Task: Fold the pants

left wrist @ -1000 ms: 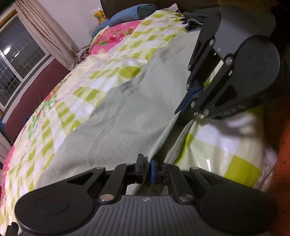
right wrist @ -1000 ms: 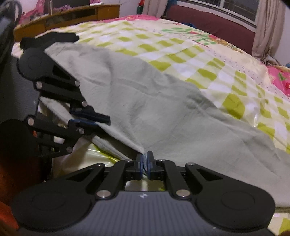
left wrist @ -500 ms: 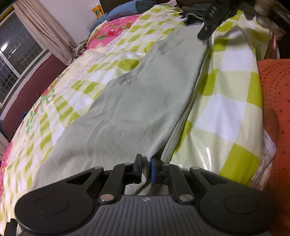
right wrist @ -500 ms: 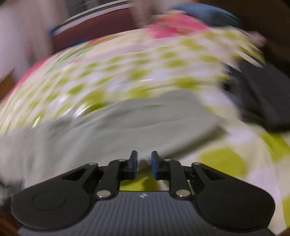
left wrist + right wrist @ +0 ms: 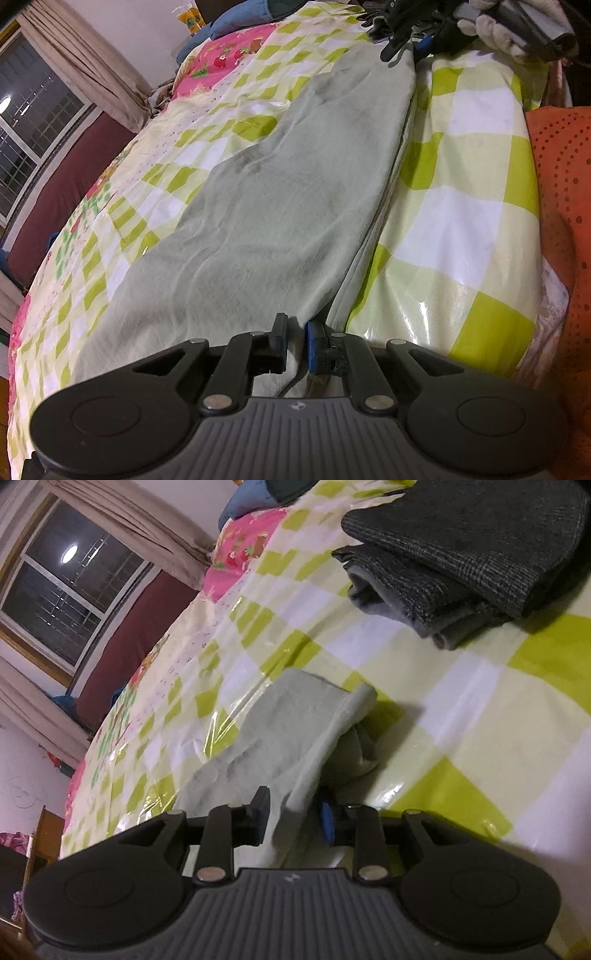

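Left gripper (image 5: pixel 295 341) slightly parted around pants (image 5: pixel 295 192) hem; right gripper (image 5: pixel 293 818) wide apart astride far end.
Grey-green pants laid lengthwise near bedspread (image 5: pixel 461 221) edge; folded dark garments (image 5: pixel 461 557) beyond.

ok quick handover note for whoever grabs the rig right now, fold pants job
Left tongs: partly open, straddling one end of the pants, not clamped.
Right tongs: open around the other end's edge, no grip.
Pants: pale green, lying lengthwise on the checked bedcover, layers stacked along one long edge, so a lengthwise fold looks done.
Folded dark clothes lie beyond the right end.
Left to do: probably close both tongs on the ends and fold the pants across.
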